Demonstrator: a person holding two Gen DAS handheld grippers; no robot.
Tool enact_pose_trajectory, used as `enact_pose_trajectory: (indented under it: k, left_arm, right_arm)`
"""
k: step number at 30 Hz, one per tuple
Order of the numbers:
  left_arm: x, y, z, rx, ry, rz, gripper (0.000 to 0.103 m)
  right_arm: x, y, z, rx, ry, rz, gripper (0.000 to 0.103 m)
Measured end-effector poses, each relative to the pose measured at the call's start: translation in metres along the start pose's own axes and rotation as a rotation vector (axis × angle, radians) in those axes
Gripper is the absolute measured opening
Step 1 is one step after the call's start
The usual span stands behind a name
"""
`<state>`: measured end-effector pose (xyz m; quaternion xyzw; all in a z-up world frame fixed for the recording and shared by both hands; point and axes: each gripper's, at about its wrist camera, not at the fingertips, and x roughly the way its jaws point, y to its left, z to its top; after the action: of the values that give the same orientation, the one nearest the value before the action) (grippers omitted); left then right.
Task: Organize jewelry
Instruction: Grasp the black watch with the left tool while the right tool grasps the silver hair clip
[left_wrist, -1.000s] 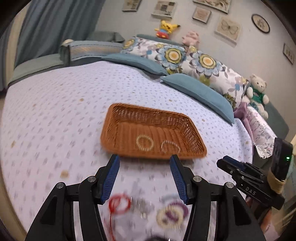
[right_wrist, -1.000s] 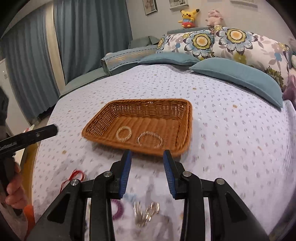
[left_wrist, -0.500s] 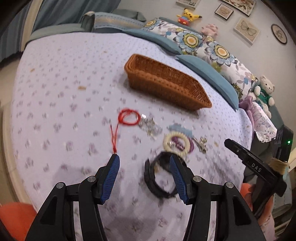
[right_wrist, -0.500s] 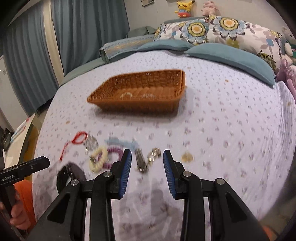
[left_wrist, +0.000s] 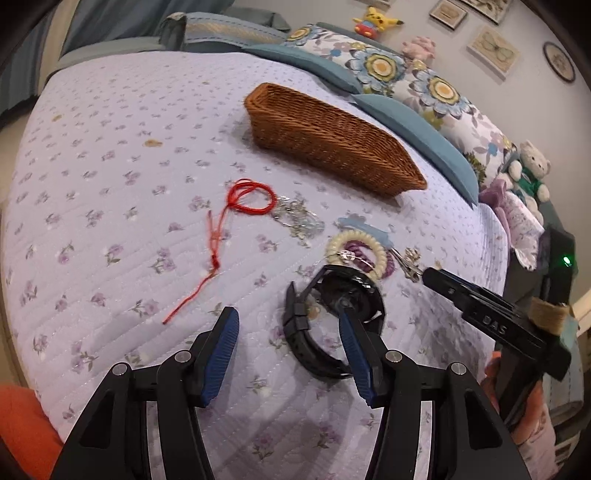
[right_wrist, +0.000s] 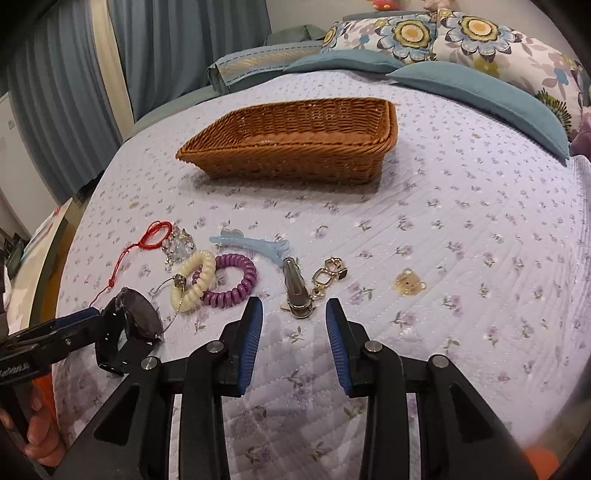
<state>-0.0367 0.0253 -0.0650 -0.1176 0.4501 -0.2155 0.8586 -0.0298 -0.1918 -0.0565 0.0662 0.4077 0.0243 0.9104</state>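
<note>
A brown wicker basket (left_wrist: 332, 140) (right_wrist: 295, 144) sits on the lilac bedspread. Before it lie a red cord bracelet (left_wrist: 251, 199) (right_wrist: 155, 236), a silver chain (left_wrist: 299, 219), cream (right_wrist: 194, 277) and purple (right_wrist: 231, 282) coil ties, a blue clip (right_wrist: 255, 245), a silver clip (right_wrist: 297, 295), a gold clasp (right_wrist: 327, 277), a bear charm (right_wrist: 408, 285) and a black watch (left_wrist: 332, 317) (right_wrist: 129, 325). My left gripper (left_wrist: 288, 354) is open and empty, its right finger beside the watch. My right gripper (right_wrist: 293, 339) is open and empty just short of the silver clip.
Blue and floral pillows (left_wrist: 406, 110) (right_wrist: 480, 88) line the far side of the bed. Plush toys (left_wrist: 532, 170) sit at the right. Blue curtains (right_wrist: 74, 74) hang at the left. The bed's near edge lies just below both grippers.
Both grippers have pulled back from over the basket and dropped low toward the jewelry on the bedspread. The basket now lies farther off. Both stay open.
</note>
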Motion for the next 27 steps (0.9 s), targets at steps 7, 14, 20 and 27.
enact_pose_trajectory:
  k: [7,14,20,27]
  left_arm:
    - [0.006,-0.005,-0.001,0.024,0.019,0.021,0.058]
    - [0.011,-0.004,-0.001,0.024,0.023,0.046,0.042]
    - [0.017,-0.012,-0.003,0.066,0.038,0.053,0.021]
    - [0.014,-0.01,-0.002,0.066,0.023,0.044,0.015]
  right_arm:
    - [0.015,0.005,0.003,-0.025,0.045,0.001,0.038]
    - [0.026,0.007,0.008,-0.033,0.07,-0.006,0.038]
    - [0.03,0.015,0.007,-0.069,0.079,-0.005,0.019]
    - [0.024,0.013,0.005,-0.055,0.055,0.019,0.018]
